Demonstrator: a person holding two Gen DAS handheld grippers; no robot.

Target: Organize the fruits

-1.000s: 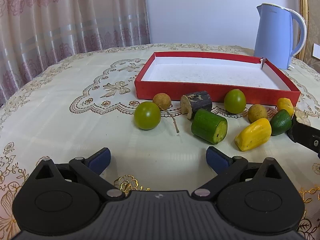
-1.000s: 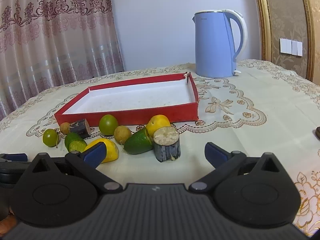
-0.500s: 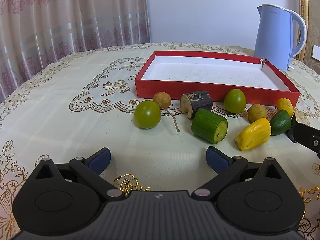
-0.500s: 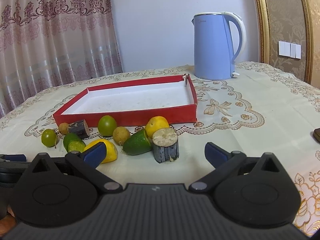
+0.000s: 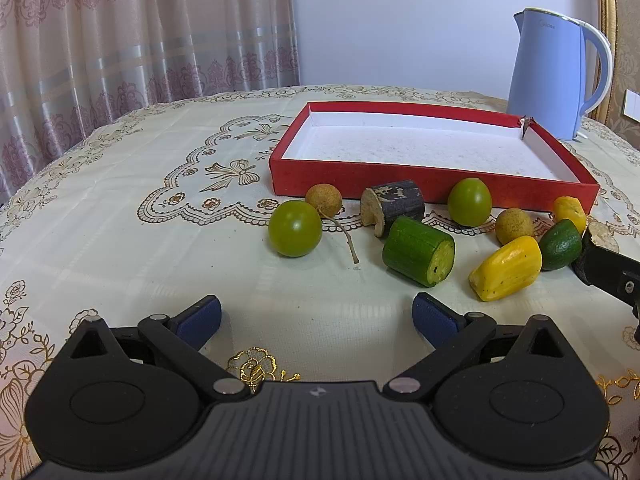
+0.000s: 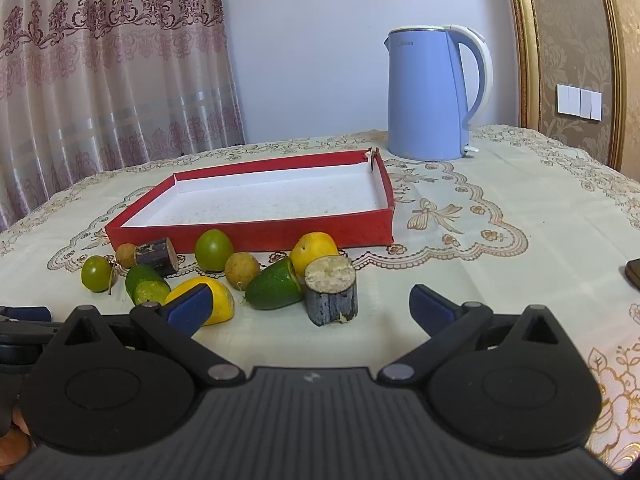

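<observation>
We work at a round table covered with a cream embroidered cloth point(image 5: 120, 208), with a pink curtain and a pale wall behind it, and we take the red tray point(image 5: 400, 182) as our landmark. The tray is white inside and holds nothing yet; a blue kettle point(image 6: 428, 96) stands behind its far right corner. All the fruits lie in a loose row on the cloth just in front of the tray's near wall: a green round fruit point(image 5: 295, 228) and a small brown longan point(image 5: 324, 199) with a stem near the left corner, a dark cut log piece point(image 5: 394, 205) lying on its side, a green cucumber piece point(image 5: 418, 251), a second green round fruit point(image 5: 469, 202) close to the wall, a yellow fruit piece point(image 5: 506, 268), and toward the right corner an upright grey stump point(image 6: 331, 290) next to a green wedge point(image 6: 274, 290). Our left gripper point(image 5: 316, 318) and our right gripper point(image 6: 308, 304) both hover low in front of this row, each with the jaws wide apart and nothing between them. We judge that no fruit is moved yet, so the step in hand is the first approach. The next move asks us to choose one piece, probably the stump for the right gripper, bring the fingers to both of its sides, close gently, and lift it over the near wall into the tray.
</observation>
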